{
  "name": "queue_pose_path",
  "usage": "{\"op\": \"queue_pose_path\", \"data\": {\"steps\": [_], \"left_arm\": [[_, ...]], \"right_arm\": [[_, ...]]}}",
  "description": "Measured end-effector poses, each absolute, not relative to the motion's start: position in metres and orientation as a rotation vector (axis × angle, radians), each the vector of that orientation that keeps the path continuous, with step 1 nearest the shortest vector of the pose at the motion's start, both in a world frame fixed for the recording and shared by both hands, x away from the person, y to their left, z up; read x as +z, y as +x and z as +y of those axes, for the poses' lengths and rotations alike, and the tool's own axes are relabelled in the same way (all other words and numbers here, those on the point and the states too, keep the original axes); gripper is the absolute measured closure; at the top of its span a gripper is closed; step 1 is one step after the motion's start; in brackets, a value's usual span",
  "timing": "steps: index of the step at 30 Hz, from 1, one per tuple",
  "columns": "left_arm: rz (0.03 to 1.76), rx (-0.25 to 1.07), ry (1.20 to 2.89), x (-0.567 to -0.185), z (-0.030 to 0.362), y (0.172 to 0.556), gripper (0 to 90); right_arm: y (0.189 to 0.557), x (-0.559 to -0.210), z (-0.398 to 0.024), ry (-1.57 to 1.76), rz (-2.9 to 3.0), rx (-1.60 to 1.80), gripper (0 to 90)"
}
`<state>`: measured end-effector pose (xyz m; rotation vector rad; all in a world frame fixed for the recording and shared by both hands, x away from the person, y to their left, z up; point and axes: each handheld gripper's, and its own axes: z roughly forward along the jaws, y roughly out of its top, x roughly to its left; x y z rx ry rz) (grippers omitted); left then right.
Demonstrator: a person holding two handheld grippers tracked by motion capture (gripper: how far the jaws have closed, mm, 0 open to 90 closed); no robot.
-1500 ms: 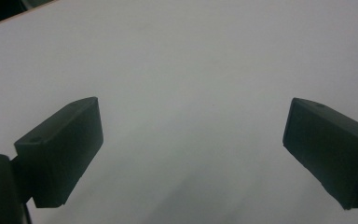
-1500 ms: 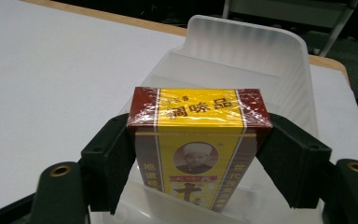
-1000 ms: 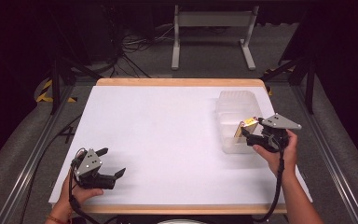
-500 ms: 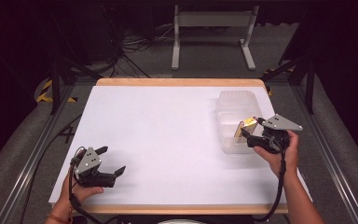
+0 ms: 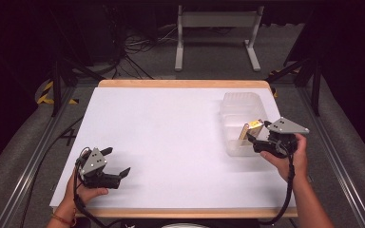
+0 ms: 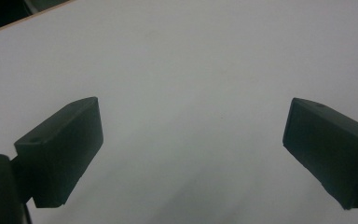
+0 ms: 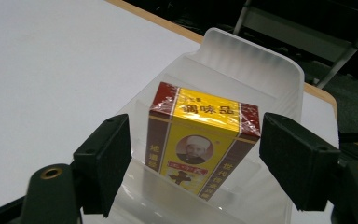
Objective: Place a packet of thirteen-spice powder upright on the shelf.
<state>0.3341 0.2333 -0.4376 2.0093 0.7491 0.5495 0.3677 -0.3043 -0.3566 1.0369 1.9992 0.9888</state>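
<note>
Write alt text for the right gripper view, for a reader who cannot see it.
A yellow and dark red box wrapped in clear film stands in a clear plastic tub, between the two black jaws of the right tool. A narrow gap shows between each jaw and the box. The tub sits on a white table near its wooden edge.

Lab, white table (image 5: 171,133), floor cables (image 5: 138,47)
</note>
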Motion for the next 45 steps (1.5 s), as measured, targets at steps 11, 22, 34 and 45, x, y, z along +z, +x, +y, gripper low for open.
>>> {"op": "queue_pose_path", "data": {"steps": [11, 22, 34, 45], "left_arm": [[0.745, 0.545, 2.026, -0.439, 0.229, 0.336, 5.5], [0.727, 0.534, 2.033, -0.44, 0.226, 0.336, 5.4], [0.738, 0.542, 2.028, -0.44, 0.228, 0.336, 5.3], [0.736, 0.54, 2.035, -0.44, 0.228, 0.335, 5.3]], "right_arm": [[0.36, -0.346, -0.299, 0.993, 2.034, 0.933, 24.8], [0.351, -0.35, -0.303, 0.957, 2.064, 0.913, 21.6], [0.337, -0.355, -0.305, 0.871, 2.102, 0.855, 17.0], [0.327, -0.368, -0.314, 0.886, 2.08, 0.831, 13.2]]}}
